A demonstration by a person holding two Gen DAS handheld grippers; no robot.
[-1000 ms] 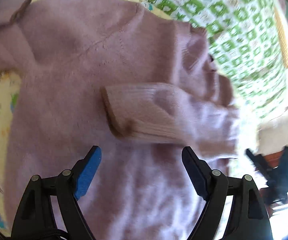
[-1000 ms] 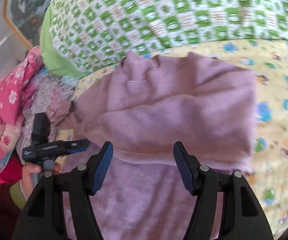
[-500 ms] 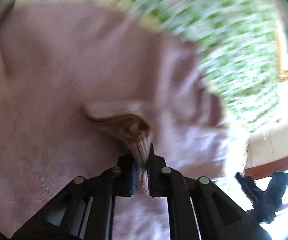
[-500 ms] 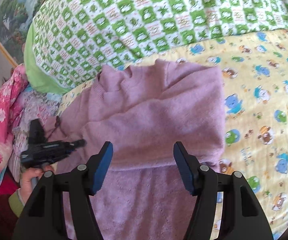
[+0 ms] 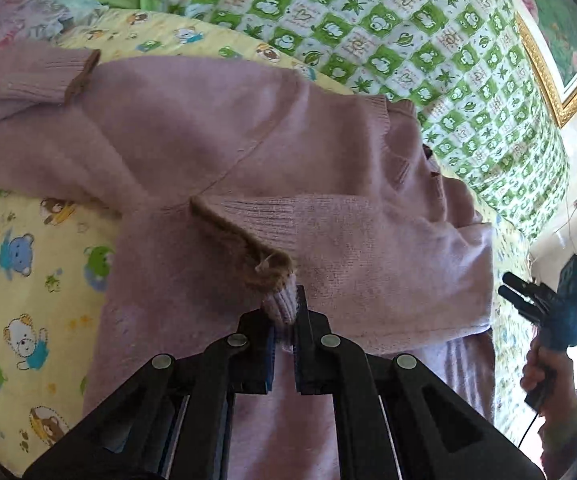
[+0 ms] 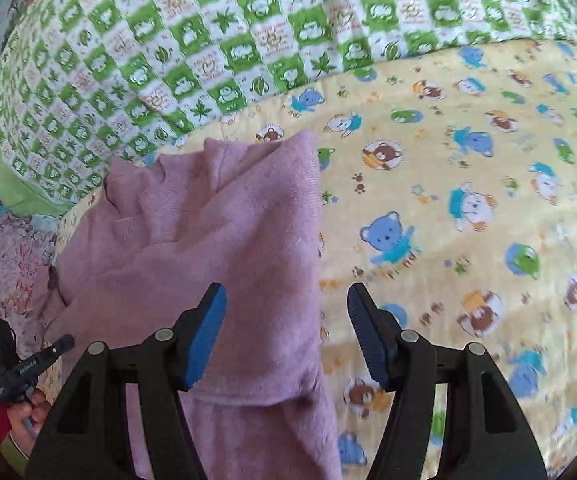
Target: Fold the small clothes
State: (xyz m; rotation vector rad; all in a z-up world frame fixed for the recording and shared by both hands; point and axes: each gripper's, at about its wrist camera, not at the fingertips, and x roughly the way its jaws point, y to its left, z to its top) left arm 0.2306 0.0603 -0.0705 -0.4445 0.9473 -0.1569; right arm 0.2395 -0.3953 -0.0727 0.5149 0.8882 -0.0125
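Sweater: a mauve knit sweater (image 5: 248, 152) is lying across the centre of the frame on the yellow bear-print sheet (image 5: 20, 264)
Left gripper: the left gripper (image 5: 284, 320) is pinching the brown-edged sleeve cuff (image 5: 276, 300), fingers nearly together
Right gripper: the right gripper (image 6: 286, 336) is hovering with fingers spread wide over the sweater's right edge
Background: a green checked quilt (image 6: 208, 40) is filling the upper frame
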